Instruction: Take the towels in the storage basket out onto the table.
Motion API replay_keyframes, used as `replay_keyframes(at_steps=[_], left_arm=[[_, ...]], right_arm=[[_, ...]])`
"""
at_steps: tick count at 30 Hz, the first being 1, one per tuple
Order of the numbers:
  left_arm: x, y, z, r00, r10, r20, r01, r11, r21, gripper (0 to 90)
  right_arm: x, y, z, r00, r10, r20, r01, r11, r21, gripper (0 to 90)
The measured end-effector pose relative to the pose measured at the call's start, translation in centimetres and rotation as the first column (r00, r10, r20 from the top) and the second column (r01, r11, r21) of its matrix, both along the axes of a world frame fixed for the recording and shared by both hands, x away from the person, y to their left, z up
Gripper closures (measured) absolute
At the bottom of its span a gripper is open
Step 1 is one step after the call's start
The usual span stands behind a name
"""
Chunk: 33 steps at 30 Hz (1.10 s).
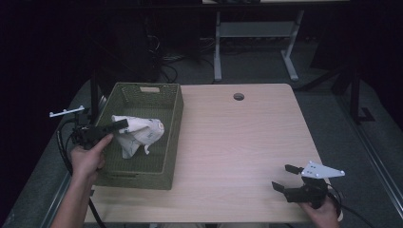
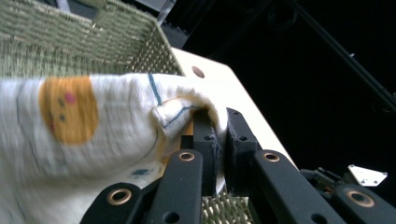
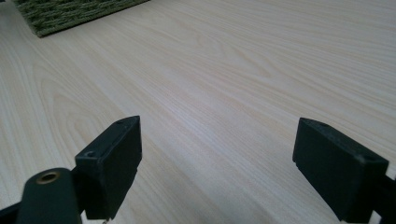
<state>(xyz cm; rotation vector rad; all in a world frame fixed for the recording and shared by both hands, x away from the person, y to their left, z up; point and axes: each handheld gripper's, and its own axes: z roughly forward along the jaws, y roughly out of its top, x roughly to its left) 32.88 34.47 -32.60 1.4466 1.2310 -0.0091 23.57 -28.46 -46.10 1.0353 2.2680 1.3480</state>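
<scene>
- The left hand-held gripper (image 1: 121, 125) reaches in over the near-left wall of the green woven basket (image 1: 173, 118), its jaws clenched on a fold of the white printed cloth (image 1: 138, 135)
- The cloth hangs bunched inside the basket, pinched at one edge so the rest droops toward the basket floor; the grip looks suited to lifting it out or setting it down
- In the left gripper view the fabric (image 2: 93, 135) wraps over the jaw tips
- The right hand-held gripper (image 1: 287, 178) waits released, jaws wide apart, low over the bare counter (image 1: 237, 142) near its front-right corner, well apart from the basket, probably kept free for a later step
</scene>
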Motion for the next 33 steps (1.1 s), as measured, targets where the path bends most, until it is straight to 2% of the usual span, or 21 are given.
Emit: replay_keyframes(at_steps=[6, 15, 17, 24, 26, 27, 30, 33], left_arm=[[-0.1, 0.2, 0.6, 0.9999, -0.005, 0.014, 0.005, 0.9997, -0.024, 84.8], [0.2, 0.0, 2.4, 0.9986, -0.019, 0.049, 0.021, 0.999, -0.039, 84.7], [0.2, -0.2, 2.8, 0.998, -0.025, 0.058, 0.028, 0.9986, -0.045, 84.7], [0.6, -1.5, 4.1, 0.9958, -0.054, 0.073, 0.057, 0.9978, -0.034, 84.7], [0.6, -1.9, 4.6, 0.9948, -0.06, 0.082, 0.062, 0.9978, -0.022, 84.7], [0.6, -2.3, 5.0, 0.9938, -0.07, 0.086, 0.071, 0.9975, 0.0, 84.7], [0.5, -2.7, 5.5, 0.9924, -0.082, 0.092, 0.082, 0.9966, 0.001, 84.7], [0.4, -3.7, 6.4, 0.9883, -0.107, 0.109, 0.105, 0.9941, 0.027, 84.7]], right_arm=[[0.1, 0.0, 0.0, 1.0, 0.001, 0.0, -0.001, 1.0, 0.003, 15.1], [0.2, 0.1, 0.0, 1.0, 0.003, -0.006, -0.003, 1.0, -0.001, 15.1], [0.1, 0.1, 0.1, 0.9999, 0.009, -0.005, -0.009, 1.0, 0.011, 15.1], [0.2, -0.1, 0.1, 1.0, 0.009, -0.003, -0.009, 1.0, 0.014, 15.0], [0.2, -0.1, 0.1, 0.9999, 0.011, 0.004, -0.011, 1.0, 0.013, 15.0], [0.1, -0.1, 0.2, 0.9999, 0.012, 0.002, -0.013, 1.0, 0.012, 15.1], [0.1, -0.1, 0.2, 0.9999, 0.013, 0.004, -0.013, 1.0, 0.014, 15.1], [0.2, -0.1, 0.2, 0.9999, 0.012, 0.006, -0.012, 1.0, 0.016, 15.0]])
